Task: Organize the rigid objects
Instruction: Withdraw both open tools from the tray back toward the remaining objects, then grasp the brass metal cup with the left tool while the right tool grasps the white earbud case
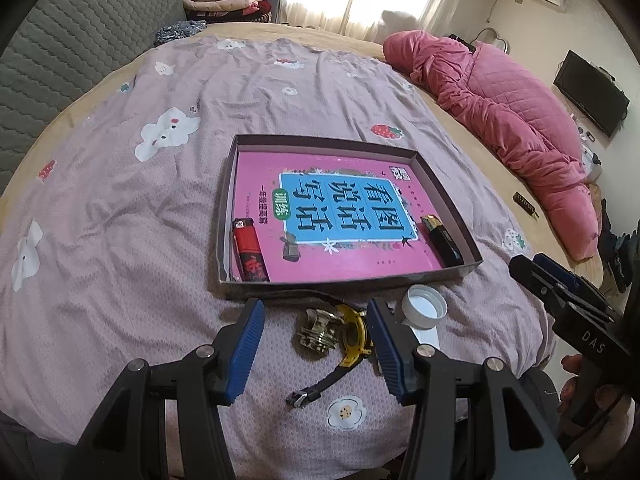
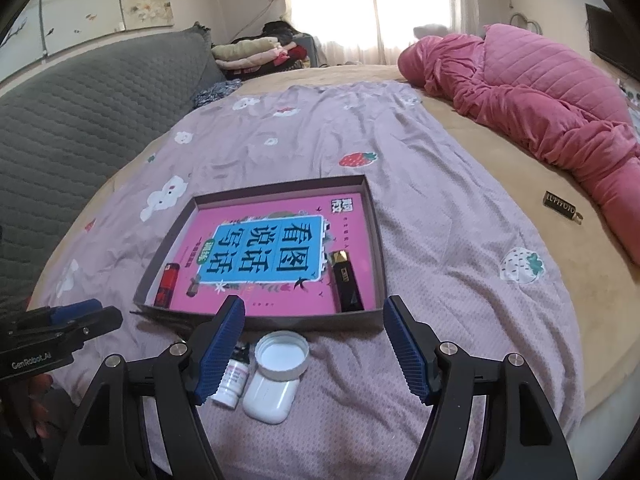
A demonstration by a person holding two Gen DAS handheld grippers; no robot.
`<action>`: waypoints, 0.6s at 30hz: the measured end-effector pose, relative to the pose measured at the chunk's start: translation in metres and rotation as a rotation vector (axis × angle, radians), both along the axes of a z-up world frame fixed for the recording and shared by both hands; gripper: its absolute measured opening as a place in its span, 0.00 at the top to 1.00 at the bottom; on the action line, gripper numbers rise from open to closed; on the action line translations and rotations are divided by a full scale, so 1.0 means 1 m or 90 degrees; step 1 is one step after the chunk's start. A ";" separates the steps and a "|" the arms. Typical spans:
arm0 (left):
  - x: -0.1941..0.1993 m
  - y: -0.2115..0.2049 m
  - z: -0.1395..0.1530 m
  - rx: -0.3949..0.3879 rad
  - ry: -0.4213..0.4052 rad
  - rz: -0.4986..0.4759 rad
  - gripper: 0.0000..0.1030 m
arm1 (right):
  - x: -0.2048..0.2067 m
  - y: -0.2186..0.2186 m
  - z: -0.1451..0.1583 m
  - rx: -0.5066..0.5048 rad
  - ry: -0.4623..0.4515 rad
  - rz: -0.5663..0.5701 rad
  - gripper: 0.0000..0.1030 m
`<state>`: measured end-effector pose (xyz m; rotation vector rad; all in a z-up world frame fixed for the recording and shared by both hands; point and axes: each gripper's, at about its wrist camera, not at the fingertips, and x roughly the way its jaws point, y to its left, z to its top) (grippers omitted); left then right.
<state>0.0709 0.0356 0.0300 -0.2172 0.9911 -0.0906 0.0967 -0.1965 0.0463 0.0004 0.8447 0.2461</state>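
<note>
A shallow dark box (image 1: 448, 184) (image 2: 378, 240) lies on the bed, holding a pink book (image 1: 332, 216) (image 2: 264, 248), a red lighter (image 1: 249, 250) (image 2: 168, 284) and a black lighter (image 1: 442, 238) (image 2: 347, 282). My left gripper (image 1: 316, 344) is open, with a metal knob (image 1: 318, 332) and a yellow watch (image 1: 352, 336) between its fingers. My right gripper (image 2: 314, 344) is open over a white lid (image 2: 282, 356) (image 1: 424, 306), a white case (image 2: 272, 398) and a small bottle (image 2: 234, 380).
A lilac sheet (image 1: 120, 208) (image 2: 460, 280) covers the bed. A pink quilt (image 1: 512, 120) (image 2: 540, 112) lies at the right, with a small dark tag (image 1: 525, 203) (image 2: 560, 204) beside it. A grey headboard (image 1: 72, 48) (image 2: 80, 120) stands at the left.
</note>
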 end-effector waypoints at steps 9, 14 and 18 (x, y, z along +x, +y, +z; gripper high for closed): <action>-0.009 -0.002 -0.021 0.004 0.026 -0.005 0.49 | -0.015 0.004 -0.032 -0.004 0.050 0.015 0.29; -0.011 -0.005 -0.034 0.010 0.043 -0.009 0.49 | -0.019 0.008 -0.048 -0.011 0.077 0.022 0.29; -0.011 -0.008 -0.039 0.016 0.047 -0.015 0.49 | -0.021 0.012 -0.060 -0.008 0.099 0.028 0.29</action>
